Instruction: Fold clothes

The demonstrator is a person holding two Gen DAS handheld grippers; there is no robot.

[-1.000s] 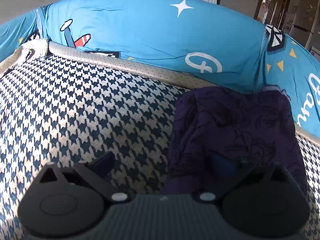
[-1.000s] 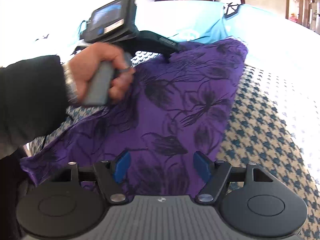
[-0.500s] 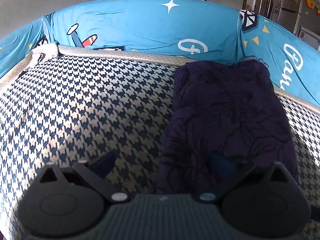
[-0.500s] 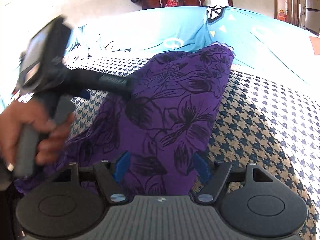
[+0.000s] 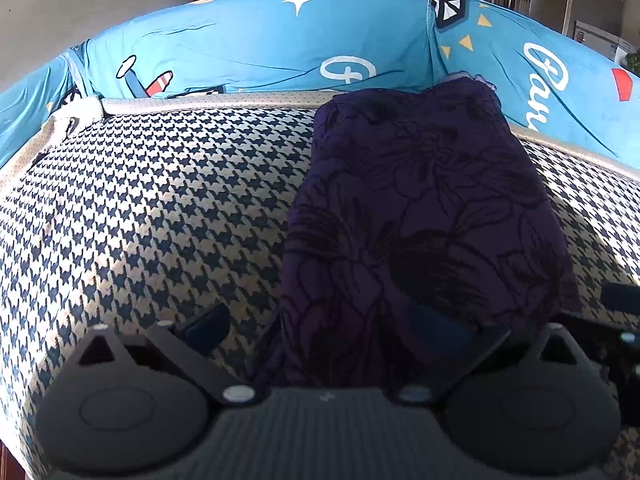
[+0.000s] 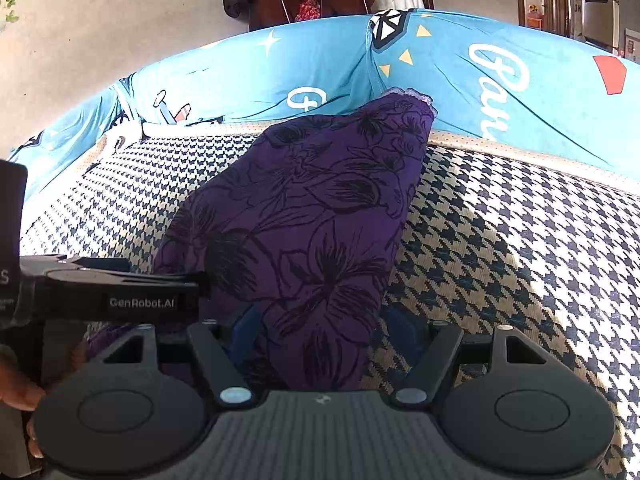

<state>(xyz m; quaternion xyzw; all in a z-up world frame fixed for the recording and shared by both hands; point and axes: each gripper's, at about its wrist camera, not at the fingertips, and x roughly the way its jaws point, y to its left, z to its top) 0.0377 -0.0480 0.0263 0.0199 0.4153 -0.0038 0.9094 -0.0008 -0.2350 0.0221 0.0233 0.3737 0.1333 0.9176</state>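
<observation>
The purple floral garment [image 6: 304, 232] lies as a long folded strip on the houndstooth cushion [image 5: 152, 208], both the left tool [image 5: 320, 328] and right tool [image 6: 316, 320] stand apart over its near end, ready to grip there for the next fold

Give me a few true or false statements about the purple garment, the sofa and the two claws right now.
1. The purple garment has a dark floral print. True.
2. It lies on a plain red seat. False: the seat is houndstooth.
3. The right claw is shut tight. False: its fingers stand apart, astride the garment's near end.
4. Blue printed cushions run behind the seat. True.
5. The left claw grips a cushion. False: it is open over seat and garment.
</observation>
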